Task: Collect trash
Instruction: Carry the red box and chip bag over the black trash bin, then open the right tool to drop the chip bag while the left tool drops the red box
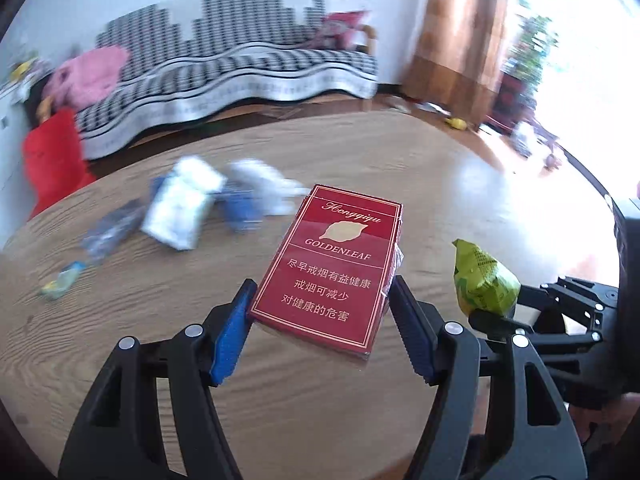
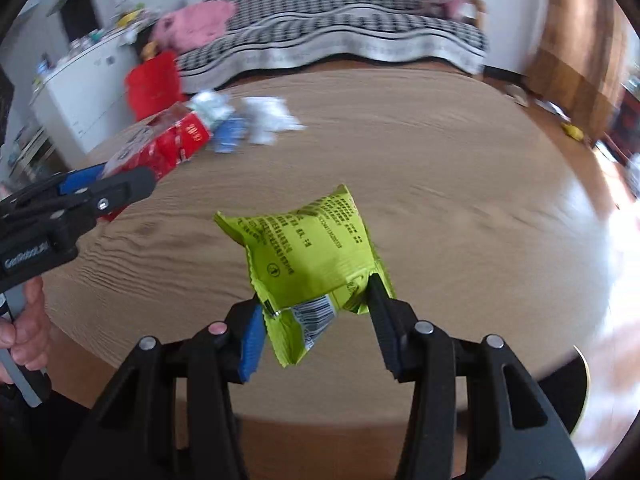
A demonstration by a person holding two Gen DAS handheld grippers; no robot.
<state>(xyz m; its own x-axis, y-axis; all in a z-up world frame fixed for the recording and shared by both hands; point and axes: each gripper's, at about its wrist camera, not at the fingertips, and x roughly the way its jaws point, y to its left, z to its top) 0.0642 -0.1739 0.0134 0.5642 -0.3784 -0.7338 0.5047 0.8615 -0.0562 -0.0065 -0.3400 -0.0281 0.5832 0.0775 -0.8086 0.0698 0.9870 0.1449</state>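
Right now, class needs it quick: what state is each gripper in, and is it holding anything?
Left gripper: closed on the red cigarette pack, held above the table.
Right gripper: closed on the green snack wrapper.

close wrist views, shared table [image 1: 360,152]

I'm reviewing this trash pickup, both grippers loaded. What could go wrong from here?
The left hand-held gripper pinches the red pack only at its near end, so it may pivot or slip out. The right hand-held gripper grips the green wrapper by its crumpled bottom edge; the slick foil might slide free. The two grippers are close together and might bump.
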